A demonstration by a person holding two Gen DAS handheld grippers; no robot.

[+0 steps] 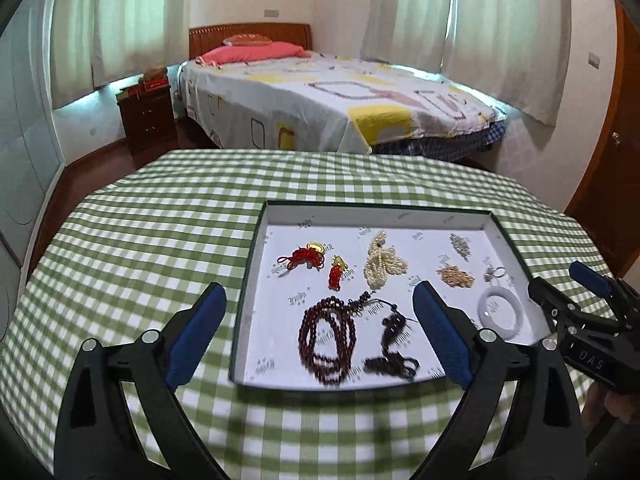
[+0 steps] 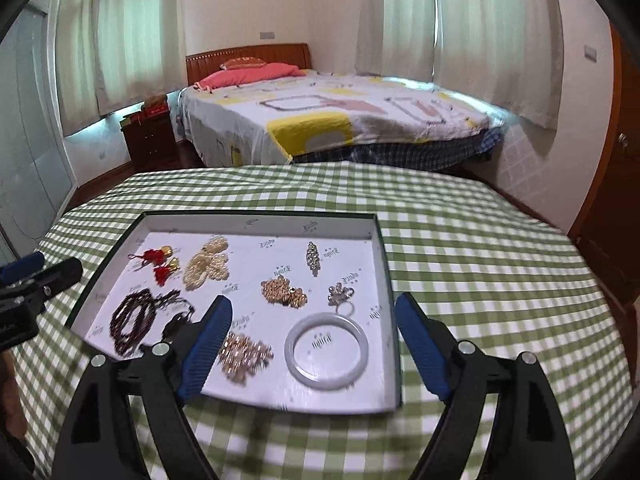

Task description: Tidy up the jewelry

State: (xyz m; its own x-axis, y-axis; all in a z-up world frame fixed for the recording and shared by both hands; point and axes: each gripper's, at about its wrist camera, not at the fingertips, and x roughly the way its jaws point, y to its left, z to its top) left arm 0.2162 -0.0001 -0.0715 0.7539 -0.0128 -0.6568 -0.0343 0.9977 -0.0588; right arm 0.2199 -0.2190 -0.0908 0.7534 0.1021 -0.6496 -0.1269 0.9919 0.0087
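A shallow white tray (image 1: 276, 216) (image 2: 260, 224) sits on the checked table and holds jewelry. In it lie a dark red bead necklace (image 1: 326, 338) (image 2: 132, 320), a pearl strand (image 1: 382, 266) (image 2: 206, 262), red tassel charms (image 1: 308, 258) (image 2: 158, 262), gold chains (image 1: 456, 276) (image 2: 282, 290), a further gold chain (image 2: 244, 356), a silver brooch (image 1: 460, 246) (image 2: 313, 258), a ring (image 2: 342, 296) and a white bangle (image 1: 500, 316) (image 2: 326, 354). My left gripper (image 1: 320, 308) is open and empty above the tray's near left part. My right gripper (image 2: 314, 316) is open and empty above the bangle; it also shows in the left wrist view (image 1: 576, 292).
The table has a green and white checked cloth (image 1: 160, 220) (image 2: 480, 260). Beyond it stand a bed (image 1: 320, 96), a dark nightstand (image 1: 148, 116) and curtained windows. A wooden door (image 2: 616, 200) is on the right.
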